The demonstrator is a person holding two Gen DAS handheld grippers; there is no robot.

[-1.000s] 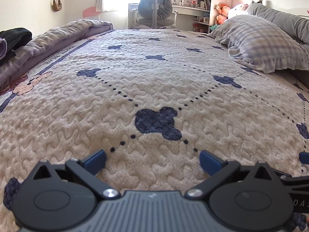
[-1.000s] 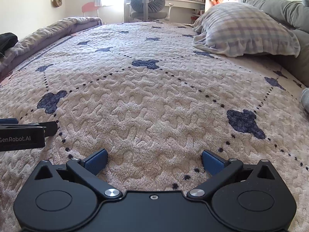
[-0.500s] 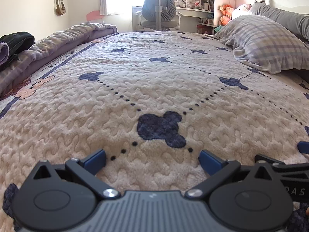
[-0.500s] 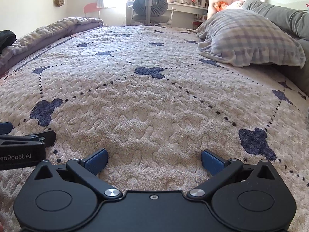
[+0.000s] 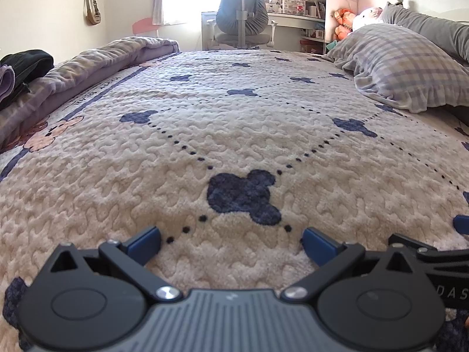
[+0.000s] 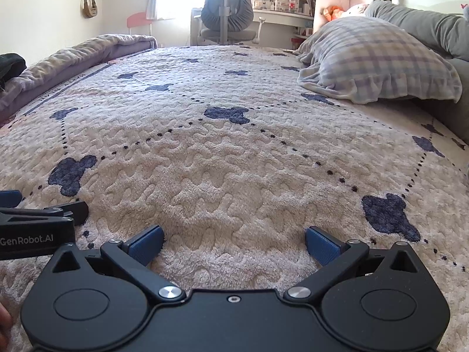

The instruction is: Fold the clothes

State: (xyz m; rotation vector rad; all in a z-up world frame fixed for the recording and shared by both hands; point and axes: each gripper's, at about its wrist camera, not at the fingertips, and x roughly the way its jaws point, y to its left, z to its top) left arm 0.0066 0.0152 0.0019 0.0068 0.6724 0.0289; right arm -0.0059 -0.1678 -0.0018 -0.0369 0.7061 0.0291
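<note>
My left gripper (image 5: 231, 239) hovers low over the cream bedspread (image 5: 234, 135) with its blue pads wide apart and nothing between them. My right gripper (image 6: 234, 239) is open too, just to the right of it, also over bare bedspread. Each gripper shows at the edge of the other's view: the right gripper (image 5: 439, 252) and the left gripper (image 6: 38, 220). A dark garment (image 5: 26, 61) lies bunched at the far left on a folded purple blanket (image 5: 96, 64), with a bit of purple cloth (image 5: 6, 83) beside it. The dark garment (image 6: 10, 66) barely shows in the right wrist view.
A plaid pillow (image 6: 378, 67) and a grey bolster (image 6: 425, 29) lie along the right side of the bed. Beyond the foot of the bed stand a grey desk chair (image 5: 241, 14), a desk and shelves with toys (image 5: 343, 20).
Both views have tipped up a little, so more of the far wall and window shows and the bedspread pattern sits lower in frame. Both grippers stay open.
</note>
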